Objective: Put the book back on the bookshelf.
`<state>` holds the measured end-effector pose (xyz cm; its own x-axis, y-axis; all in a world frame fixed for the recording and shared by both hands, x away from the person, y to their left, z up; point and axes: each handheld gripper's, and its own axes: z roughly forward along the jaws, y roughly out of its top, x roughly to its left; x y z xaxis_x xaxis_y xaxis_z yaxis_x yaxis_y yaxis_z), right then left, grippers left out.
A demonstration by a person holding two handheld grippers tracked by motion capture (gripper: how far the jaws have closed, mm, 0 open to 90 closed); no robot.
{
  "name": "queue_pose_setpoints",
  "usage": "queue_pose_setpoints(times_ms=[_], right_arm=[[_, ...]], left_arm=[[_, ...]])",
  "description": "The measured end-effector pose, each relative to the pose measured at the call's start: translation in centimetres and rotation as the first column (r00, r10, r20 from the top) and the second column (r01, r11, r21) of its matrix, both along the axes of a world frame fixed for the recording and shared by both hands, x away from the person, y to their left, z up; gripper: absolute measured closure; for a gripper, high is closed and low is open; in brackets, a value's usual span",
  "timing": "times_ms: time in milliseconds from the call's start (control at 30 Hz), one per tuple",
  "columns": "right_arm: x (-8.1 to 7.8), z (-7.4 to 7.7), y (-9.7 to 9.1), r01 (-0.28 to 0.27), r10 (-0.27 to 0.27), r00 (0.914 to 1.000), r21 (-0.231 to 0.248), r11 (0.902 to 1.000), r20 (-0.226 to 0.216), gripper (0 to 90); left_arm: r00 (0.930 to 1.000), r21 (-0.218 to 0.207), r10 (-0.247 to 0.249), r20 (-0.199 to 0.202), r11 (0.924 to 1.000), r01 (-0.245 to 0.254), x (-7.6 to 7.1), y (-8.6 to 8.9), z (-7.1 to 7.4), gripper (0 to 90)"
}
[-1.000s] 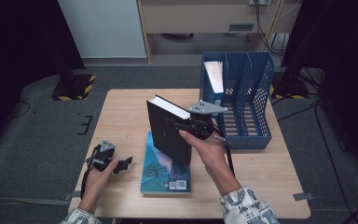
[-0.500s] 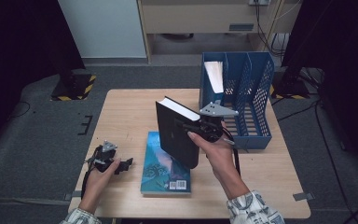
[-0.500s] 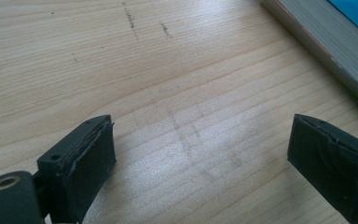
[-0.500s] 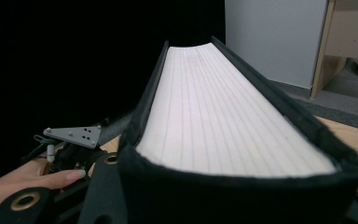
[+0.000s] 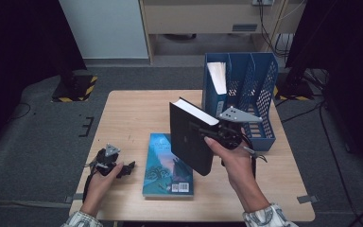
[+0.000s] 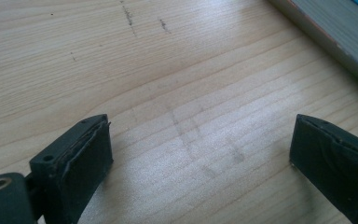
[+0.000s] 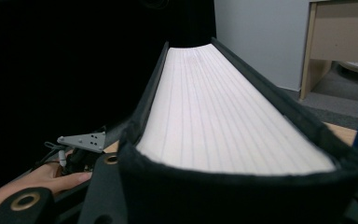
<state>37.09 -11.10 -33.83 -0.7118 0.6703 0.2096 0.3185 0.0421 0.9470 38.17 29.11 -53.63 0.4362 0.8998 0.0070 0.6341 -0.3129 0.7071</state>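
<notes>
left gripper: my jaws gape wide, low on the table; right gripper: raised, my jaws clamped on the book

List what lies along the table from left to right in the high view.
left hand-held gripper → blue-covered book lying flat → black book held upright → right hand-held gripper → blue file rack

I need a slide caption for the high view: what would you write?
Right gripper holds a black book upright above the table beside a blue file rack.
</notes>
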Motion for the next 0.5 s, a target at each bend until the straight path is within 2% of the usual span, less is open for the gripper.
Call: queue_pose_setpoints(times_ms=[500], right_arm=[[-1.3, 0.7, -3.3, 0.046, -0.046, 0.9989, 0.008, 0.9989, 0.002, 53.4]], left_arm=[[1.0, 0.004, -0.001, -0.004, 1.0, 0.001, -0.1, -0.1, 0.0, 2.6]])
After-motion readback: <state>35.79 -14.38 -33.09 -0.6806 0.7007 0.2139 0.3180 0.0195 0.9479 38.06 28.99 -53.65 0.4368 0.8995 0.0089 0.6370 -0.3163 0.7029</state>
